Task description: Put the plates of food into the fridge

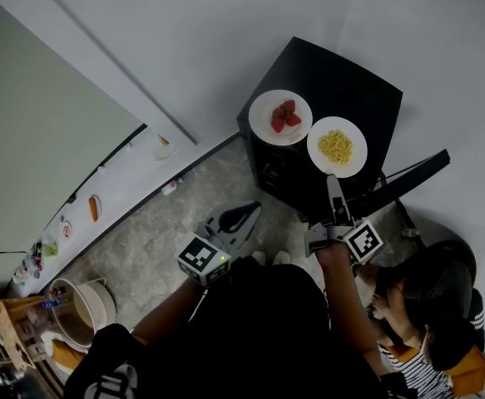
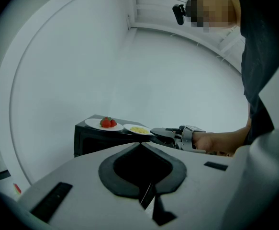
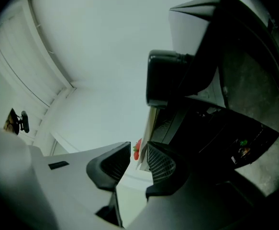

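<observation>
Currently, the right gripper (image 1: 334,181) is standing open at the rim of the plate of yellow food (image 1: 337,124).

In the right gripper view its jaws are gaping wide, with the plate's thin white edge sitting between them and a clear gap showing on the left side. That plate is resting on top of the small black fridge (image 1: 350,86) in the upper right of the head view, just beside a second plate (image 1: 263,106) carrying strawberries (image 1: 285,116) to its left. The left gripper (image 1: 253,210) is hovering lower, near the frame's centre, well apart from both plates, with its jaws lying together and nothing between them.
</observation>
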Available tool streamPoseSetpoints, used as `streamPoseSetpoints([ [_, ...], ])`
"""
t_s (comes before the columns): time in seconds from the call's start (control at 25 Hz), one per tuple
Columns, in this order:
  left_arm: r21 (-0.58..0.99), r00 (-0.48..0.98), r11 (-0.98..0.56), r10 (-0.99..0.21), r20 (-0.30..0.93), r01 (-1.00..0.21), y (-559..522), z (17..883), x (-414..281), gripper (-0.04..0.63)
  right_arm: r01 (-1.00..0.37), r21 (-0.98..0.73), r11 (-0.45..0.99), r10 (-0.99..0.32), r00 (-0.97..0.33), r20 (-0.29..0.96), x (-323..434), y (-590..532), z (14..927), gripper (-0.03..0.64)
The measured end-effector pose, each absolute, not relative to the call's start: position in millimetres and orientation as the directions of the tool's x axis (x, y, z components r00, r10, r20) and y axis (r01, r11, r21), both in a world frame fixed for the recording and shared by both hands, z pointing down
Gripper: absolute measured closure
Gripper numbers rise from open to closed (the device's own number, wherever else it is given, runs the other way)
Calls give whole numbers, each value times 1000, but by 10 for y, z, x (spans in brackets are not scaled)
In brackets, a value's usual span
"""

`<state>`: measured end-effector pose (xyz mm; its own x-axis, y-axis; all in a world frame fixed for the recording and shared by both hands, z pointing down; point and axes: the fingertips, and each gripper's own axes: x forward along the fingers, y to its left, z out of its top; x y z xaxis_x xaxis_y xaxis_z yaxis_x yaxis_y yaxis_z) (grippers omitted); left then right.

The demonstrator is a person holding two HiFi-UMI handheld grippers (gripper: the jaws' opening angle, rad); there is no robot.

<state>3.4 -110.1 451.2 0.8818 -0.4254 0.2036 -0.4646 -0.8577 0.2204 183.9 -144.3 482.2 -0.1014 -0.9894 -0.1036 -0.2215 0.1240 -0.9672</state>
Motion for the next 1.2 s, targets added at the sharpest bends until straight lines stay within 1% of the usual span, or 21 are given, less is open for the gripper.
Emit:
streamPoseSetpoints([
  [0.24, 219, 879, -856, -430, 205, -469, -1133, 4519, 23, 572, -183, -974, 135, -988, -96, -119, 1890, -1549, 4804, 515],
  [0.4, 220, 878, -854, -431, 207, -471, -1126, 4560, -3, 572, -121, -984, 130, -990, -76, -122, 1912, -1603, 4843, 515],
  [0.6, 225, 874, -848, -438, 211, -479, -1118, 4570, -29, 572, -100, -991, 92, -994, -68, -86, 1901, -1618, 4891, 517],
  [0.68, 223, 874, -849, -439, 211, -480, -1119, 4567, -36, 572, -80, -994, 79, -995, -61, -75, 1903, -1618, 4905, 554],
  [1.04, 229, 871, -844, -443, 211, -485, -1074, 4568, -54, 572, 2, -997, 72, -996, -47, -72, 1918, -1567, 4940, 565],
  [1.2, 230, 873, -845, -442, 206, -482, -1002, 4543, -72, 572, 10, -997, 76, -995, -57, -77, 1866, -1470, 4925, 565],
])
